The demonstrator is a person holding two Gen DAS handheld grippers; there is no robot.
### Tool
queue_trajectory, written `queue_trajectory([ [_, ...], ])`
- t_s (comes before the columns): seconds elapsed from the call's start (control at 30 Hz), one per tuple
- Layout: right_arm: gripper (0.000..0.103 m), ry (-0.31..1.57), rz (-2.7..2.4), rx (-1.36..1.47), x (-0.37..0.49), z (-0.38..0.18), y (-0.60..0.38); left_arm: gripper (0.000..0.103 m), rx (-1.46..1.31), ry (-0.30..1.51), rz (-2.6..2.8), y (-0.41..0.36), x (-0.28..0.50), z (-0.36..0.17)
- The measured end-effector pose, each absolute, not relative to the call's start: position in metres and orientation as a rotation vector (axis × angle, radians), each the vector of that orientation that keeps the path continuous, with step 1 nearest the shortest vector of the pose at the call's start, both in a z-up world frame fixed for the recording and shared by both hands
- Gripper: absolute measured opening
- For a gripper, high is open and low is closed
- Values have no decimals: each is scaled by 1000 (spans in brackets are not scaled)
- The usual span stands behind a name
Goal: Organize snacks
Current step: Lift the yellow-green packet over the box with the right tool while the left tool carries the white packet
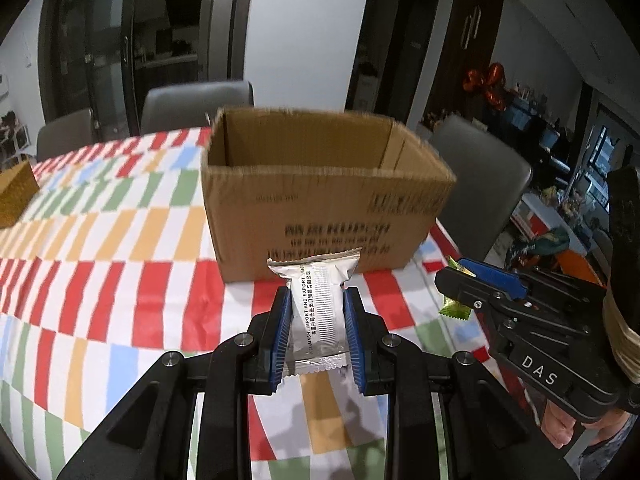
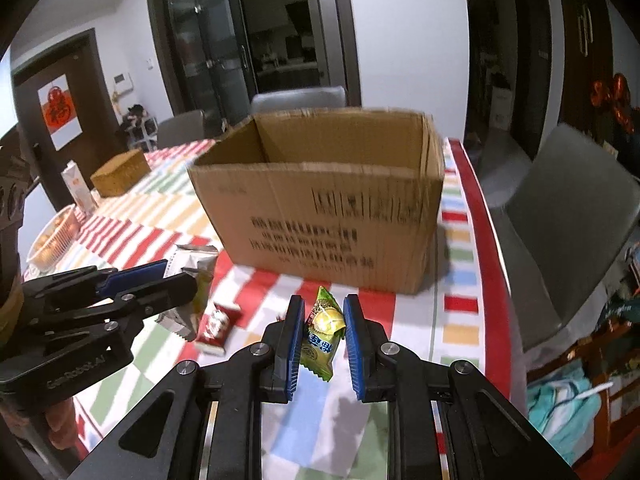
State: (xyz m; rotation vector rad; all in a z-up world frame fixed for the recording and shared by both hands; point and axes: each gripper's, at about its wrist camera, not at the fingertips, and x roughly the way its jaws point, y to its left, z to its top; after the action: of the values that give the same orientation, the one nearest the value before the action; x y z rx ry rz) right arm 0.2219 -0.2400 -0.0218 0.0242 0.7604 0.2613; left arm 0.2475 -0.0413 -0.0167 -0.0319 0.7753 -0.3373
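On the table [image 2: 460, 216]: 1 box [image 2: 320, 216], 3 snack pkts, 2 held in fingers.

what the two views leave unclear

the printed characters on the cardboard box [image 1: 320, 200] are smeared by blur and cannot be read. its floor is hidden behind the near wall. in the left wrist view the green packet [image 1: 454, 304] is mostly covered by the right gripper [image 1: 456, 280]. the woven box [image 1: 14, 196] is cut by the left edge. contents of the basket [image 2: 52, 236] are too small to name
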Motion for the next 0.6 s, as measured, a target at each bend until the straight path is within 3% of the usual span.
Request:
queue_trajectory([
  [0.6,21,581,260,7,251,57,-231,27,-34,601,-300,-30,274,59],
])
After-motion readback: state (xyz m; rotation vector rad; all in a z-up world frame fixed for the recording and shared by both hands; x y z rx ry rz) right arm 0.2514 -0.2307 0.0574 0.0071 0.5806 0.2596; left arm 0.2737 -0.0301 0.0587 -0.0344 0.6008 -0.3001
